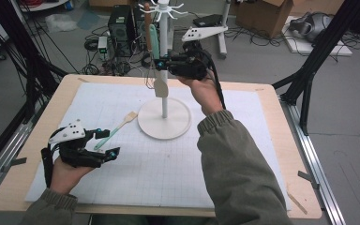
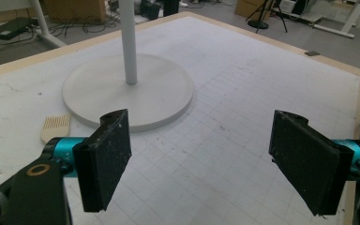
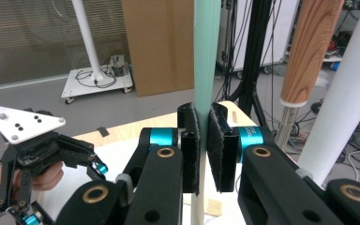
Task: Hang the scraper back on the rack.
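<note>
A white utensil stand (image 1: 164, 123) rises from the middle of the mat, and its pole (image 2: 129, 42) and round base (image 2: 126, 91) lie ahead of my left gripper. My right gripper (image 1: 166, 63) is raised beside the pole, shut on the mint-green handle (image 3: 205, 51) of a spatula that hangs upright, its beige blade (image 1: 161, 87) below the jaws. A wooden-handled whisk (image 1: 147, 35) hangs next to it. My left gripper (image 1: 110, 143) rests low at the mat's left, open with nothing between its pads (image 2: 105, 159). A second green-handled wooden turner (image 1: 117, 127) lies on the mat just beyond it.
The stand's top hooks (image 1: 163, 8) spread above the hanging utensils. Computer towers and cables (image 1: 122, 33) sit on the floor behind the table. Black frame struts (image 1: 318, 56) stand at the right, and cardboard boxes (image 1: 262, 16) lie farther back.
</note>
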Demonstrator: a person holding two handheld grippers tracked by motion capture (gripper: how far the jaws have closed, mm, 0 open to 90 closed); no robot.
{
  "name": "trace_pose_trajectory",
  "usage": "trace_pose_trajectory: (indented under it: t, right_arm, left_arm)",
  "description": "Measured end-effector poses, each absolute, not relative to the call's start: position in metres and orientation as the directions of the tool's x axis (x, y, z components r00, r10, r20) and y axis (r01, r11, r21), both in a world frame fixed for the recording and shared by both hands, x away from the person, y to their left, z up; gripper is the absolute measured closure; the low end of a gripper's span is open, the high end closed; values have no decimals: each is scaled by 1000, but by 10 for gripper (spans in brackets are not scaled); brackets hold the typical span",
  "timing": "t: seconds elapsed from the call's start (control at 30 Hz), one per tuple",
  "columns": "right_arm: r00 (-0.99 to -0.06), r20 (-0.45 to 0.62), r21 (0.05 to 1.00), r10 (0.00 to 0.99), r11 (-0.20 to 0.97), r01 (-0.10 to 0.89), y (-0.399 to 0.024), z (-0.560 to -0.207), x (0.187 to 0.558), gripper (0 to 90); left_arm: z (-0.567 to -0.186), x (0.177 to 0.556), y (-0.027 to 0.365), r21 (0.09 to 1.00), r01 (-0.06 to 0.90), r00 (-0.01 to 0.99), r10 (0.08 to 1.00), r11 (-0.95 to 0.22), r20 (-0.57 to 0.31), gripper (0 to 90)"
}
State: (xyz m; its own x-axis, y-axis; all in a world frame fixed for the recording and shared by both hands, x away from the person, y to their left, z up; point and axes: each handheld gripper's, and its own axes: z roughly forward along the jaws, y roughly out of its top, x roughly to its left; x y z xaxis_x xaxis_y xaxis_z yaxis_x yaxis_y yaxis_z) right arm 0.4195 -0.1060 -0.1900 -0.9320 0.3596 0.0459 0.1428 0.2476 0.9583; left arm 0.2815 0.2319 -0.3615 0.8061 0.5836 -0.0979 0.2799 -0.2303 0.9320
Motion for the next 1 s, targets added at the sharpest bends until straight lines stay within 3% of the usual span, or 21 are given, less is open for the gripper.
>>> trace_pose_trajectory:
  t: [1.0]
  right_arm:
    - [-913, 67, 961, 403, 220, 167, -113, -188, 433, 843]
  left_arm:
    - [-359, 280, 234, 936, 276, 808, 579, -217, -104, 214]
